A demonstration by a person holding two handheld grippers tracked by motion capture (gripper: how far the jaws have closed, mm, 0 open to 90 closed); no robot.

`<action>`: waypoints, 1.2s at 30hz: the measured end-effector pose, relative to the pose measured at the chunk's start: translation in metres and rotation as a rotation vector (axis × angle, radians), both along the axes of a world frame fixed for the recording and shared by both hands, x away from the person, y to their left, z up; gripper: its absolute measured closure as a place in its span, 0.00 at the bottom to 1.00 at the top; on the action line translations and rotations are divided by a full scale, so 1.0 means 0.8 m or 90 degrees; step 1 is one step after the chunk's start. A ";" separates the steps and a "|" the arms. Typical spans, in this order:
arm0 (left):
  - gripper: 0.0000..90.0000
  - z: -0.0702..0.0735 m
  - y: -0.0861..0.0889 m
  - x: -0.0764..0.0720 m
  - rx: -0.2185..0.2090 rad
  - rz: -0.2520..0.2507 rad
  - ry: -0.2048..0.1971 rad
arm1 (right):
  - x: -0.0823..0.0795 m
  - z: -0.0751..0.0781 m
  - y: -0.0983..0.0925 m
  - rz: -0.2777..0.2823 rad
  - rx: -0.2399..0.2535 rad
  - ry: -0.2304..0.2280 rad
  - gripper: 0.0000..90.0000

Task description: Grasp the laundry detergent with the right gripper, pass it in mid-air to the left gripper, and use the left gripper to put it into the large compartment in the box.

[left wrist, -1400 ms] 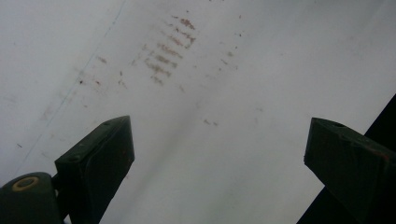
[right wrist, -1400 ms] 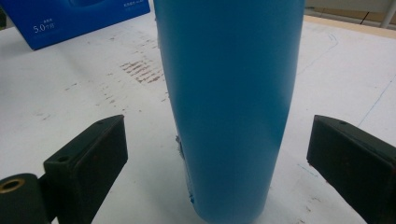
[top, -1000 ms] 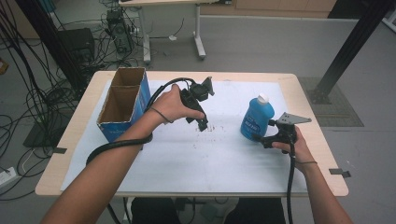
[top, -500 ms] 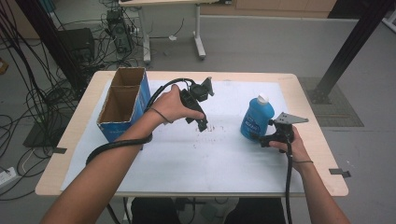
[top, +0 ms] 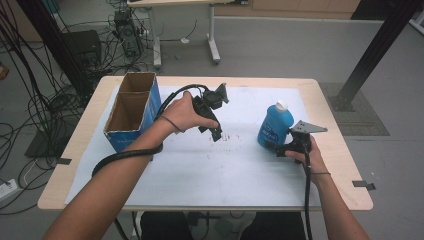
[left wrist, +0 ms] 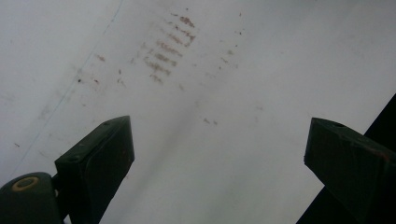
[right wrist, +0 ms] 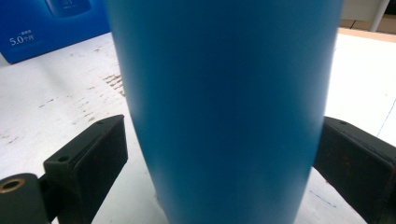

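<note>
Blue smooth rounded bottle (right wrist: 224, 107) stands between right hand-held gripper (right wrist: 219, 154) jaws.

I count one blue bottle (top: 274, 126) with a white cap, at the right of centre in the high view. One open blue cardboard box (top: 131, 111) stands at the left of centre, and it has two compartments. I hold two grippers: one left gripper (top: 216, 135) near the middle of the frame, one right gripper (top: 274, 145) at the lower right of the bottle. One table (top: 330, 115) carries one white mat (top: 200, 175).
</note>
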State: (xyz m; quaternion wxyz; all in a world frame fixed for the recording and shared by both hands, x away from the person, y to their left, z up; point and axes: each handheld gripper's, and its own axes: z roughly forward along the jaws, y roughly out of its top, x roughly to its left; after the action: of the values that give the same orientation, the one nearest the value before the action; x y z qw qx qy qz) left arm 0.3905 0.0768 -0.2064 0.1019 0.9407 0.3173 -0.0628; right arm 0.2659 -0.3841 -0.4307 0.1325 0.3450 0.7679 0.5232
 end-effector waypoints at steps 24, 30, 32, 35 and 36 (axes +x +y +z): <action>0.10 -0.004 -0.002 -0.001 0.007 0.000 0.003 | -0.003 -0.005 0.001 -0.008 0.008 -0.007 0.06; 0.10 -0.003 -0.003 -0.001 0.008 -0.001 0.003 | -0.003 -0.004 0.001 -0.008 0.010 -0.008 0.06; 0.10 -0.003 -0.003 0.000 0.009 -0.002 0.003 | -0.003 -0.004 0.001 -0.009 0.010 -0.007 0.06; 0.10 -0.003 -0.003 0.000 0.008 -0.002 0.002 | -0.004 -0.005 0.000 -0.009 0.013 -0.008 0.06; 0.10 -0.003 -0.003 -0.001 0.008 0.000 0.000 | -0.004 -0.005 0.000 -0.009 0.014 -0.008 0.06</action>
State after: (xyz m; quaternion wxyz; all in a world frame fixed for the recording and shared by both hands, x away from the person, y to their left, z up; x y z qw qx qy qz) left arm 0.3897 0.0744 -0.2086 0.0961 0.9414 0.3174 -0.0612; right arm 0.2629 -0.3843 -0.4345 0.1371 0.3486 0.7589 0.5327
